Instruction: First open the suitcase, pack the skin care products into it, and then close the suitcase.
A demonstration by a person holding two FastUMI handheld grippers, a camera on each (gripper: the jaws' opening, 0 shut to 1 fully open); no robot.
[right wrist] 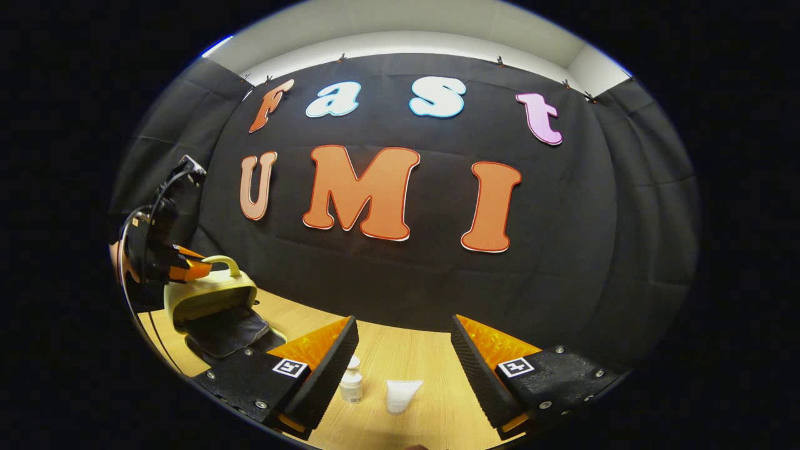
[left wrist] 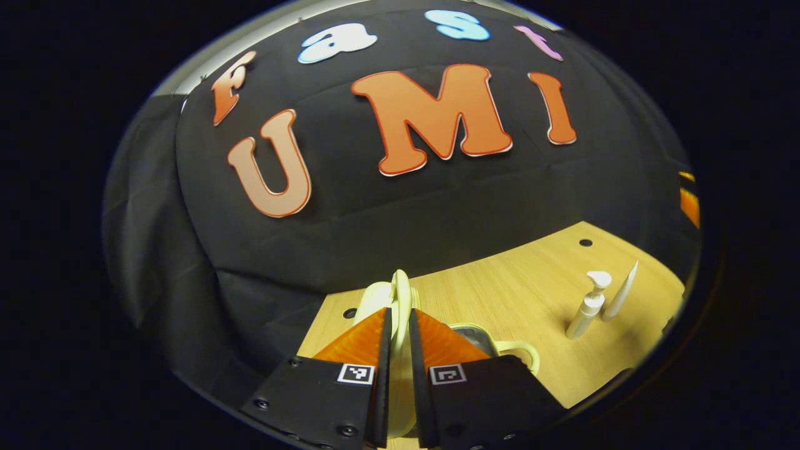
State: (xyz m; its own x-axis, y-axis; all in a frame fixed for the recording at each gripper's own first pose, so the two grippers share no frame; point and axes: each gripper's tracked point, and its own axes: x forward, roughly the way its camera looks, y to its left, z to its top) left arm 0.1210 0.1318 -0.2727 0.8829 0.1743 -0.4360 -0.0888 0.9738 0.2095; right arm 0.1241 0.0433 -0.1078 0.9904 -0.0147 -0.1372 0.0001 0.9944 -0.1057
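The left claw (left wrist: pixel 400 331) pinched the suitcase (right wrist: pixel 209 297) lid's thin rim, holding it raised near the bench's (left wrist: pixel 519 294) back edge. The right claw (right wrist: pixel 403 350) hung wide above pump bottle (right wrist: pixel 352 381) and soft tube (right wrist: pixel 401 395); both looked light, best gripped mid-body.

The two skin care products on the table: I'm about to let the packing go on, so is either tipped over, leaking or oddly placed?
Nothing stands out. The pump bottle and tube stand upright, side by side on the table, with no spill visible.
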